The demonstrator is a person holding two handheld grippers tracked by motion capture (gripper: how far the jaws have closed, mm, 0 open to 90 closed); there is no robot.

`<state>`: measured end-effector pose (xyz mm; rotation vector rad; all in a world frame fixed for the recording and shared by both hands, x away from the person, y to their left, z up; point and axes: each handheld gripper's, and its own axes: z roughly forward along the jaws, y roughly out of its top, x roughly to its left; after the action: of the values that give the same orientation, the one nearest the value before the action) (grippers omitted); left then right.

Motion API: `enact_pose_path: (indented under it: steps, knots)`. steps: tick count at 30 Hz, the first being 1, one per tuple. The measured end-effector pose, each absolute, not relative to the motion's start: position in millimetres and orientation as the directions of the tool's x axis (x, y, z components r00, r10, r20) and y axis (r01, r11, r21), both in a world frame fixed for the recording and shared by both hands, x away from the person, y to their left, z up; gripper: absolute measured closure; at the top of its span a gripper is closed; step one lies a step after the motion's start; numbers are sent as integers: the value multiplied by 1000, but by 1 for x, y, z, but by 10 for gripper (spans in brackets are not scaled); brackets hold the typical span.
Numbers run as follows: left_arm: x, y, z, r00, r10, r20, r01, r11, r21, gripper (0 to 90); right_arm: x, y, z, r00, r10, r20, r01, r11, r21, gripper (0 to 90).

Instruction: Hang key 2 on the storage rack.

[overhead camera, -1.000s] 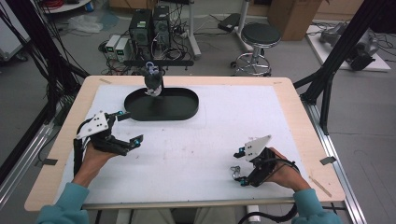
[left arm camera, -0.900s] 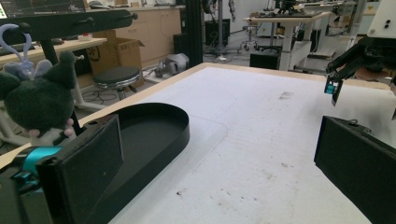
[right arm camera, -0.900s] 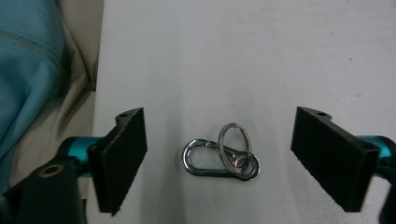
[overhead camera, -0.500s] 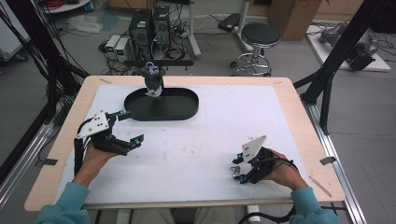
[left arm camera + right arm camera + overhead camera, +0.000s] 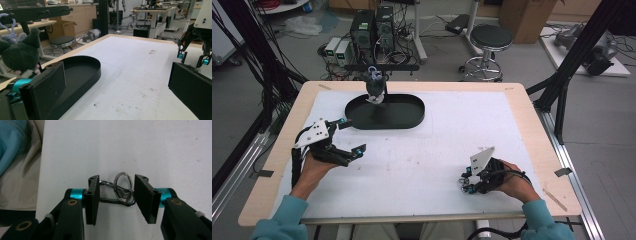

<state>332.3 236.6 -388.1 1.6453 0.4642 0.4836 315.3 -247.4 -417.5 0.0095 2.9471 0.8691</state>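
Observation:
A silver carabiner clip (image 5: 110, 200) with a key ring (image 5: 123, 182) lies on the white mat near the table's front edge. My right gripper (image 5: 116, 200) points down over it. Its jaws have just been closing, and both pads now meet the clip's ends. That gripper (image 5: 466, 181) sits at the front right, and it also appears far off in the left gripper view (image 5: 192, 58). My left gripper (image 5: 352, 135) stands wide open at the left with nothing between its jaws (image 5: 117, 85). A dark plush toy (image 5: 375, 87) leans at the far rim of a black oval tray (image 5: 404, 114).
In the left gripper view, the tray (image 5: 83, 68) and the plush toy (image 5: 20, 55) lie just ahead on the left. A white mat (image 5: 437, 145) covers the wooden table. A stool (image 5: 491, 39) and computer boxes (image 5: 373, 27) stand beyond the far edge.
The right gripper's jaws have narrowed, and its grey plate has tipped a little. Both hands stay where they were. The left gripper is unchanged.

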Motion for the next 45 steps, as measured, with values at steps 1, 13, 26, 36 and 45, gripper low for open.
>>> enact_pose_path:
  steps: [1, 13, 26, 36, 45]
  knots:
    - [332, 237, -388, 829, 558, 49, 25, -124, 992, 17, 315, -247, -418, -997, 23, -68, -17, 842, 539, 581]
    - [333, 236, -389, 830, 556, 43, 29, -120, 992, 17, 315, -246, -419, -995, 27, -100, -29, 855, 518, 685]
    - [334, 236, -390, 833, 552, 46, 30, -129, 991, 17, 317, -247, -418, -992, 39, -120, -28, 858, 512, 804]
    - [334, 235, -390, 833, 552, 45, 32, -129, 991, 17, 319, -248, -417, -989, 81, -126, 4, 857, 516, 818]
    - [334, 234, -391, 835, 549, 43, 35, -130, 991, 17, 321, -250, -415, -986, 99, -135, 12, 845, 535, 855]
